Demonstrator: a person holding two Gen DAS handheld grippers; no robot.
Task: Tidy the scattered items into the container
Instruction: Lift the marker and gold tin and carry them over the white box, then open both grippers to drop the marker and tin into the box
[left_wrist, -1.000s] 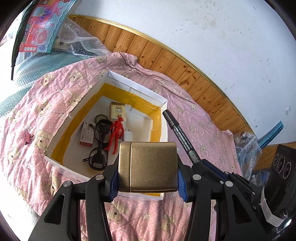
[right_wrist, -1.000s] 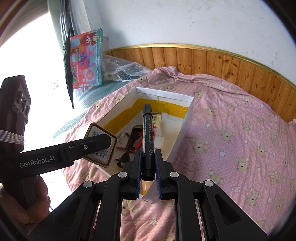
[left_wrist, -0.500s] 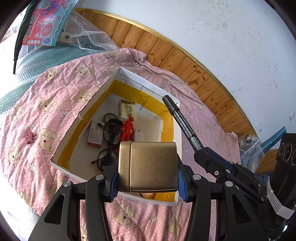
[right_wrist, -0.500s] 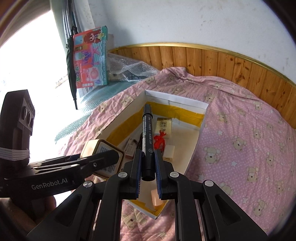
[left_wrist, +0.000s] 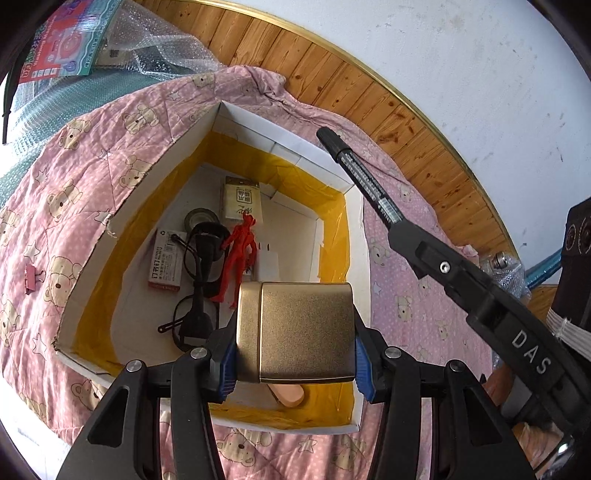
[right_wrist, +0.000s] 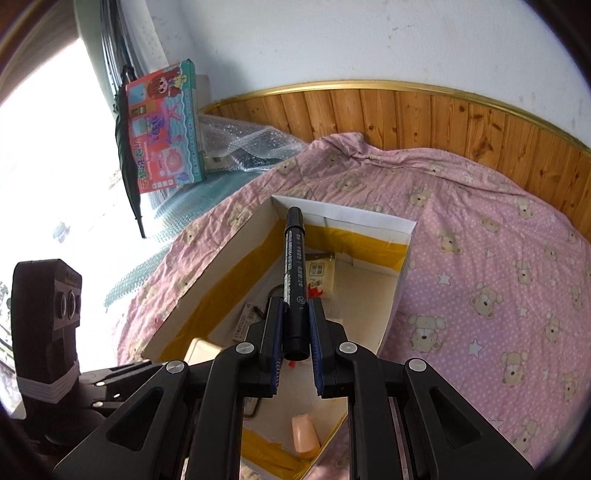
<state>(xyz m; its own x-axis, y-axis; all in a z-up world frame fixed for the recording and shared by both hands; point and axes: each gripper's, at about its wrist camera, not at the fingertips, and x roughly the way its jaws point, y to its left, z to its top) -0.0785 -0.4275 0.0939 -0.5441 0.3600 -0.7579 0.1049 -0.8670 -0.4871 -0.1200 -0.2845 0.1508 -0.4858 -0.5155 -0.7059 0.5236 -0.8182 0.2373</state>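
The box (left_wrist: 284, 147) is set on the quilt (left_wrist: 74, 155); glasses (left_wrist: 195, 295), figurine (left_wrist: 240, 251) and packet (left_wrist: 242, 201) lie inside it; a clip (left_wrist: 32, 277) lies outside, to its left.

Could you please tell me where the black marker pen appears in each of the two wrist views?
Left wrist: black marker pen upper right, slanting over the box's right wall, held by the right hand-held gripper.
Right wrist: centre, pointing away between the fingers.
Shared landmark: the white box with yellow lining.
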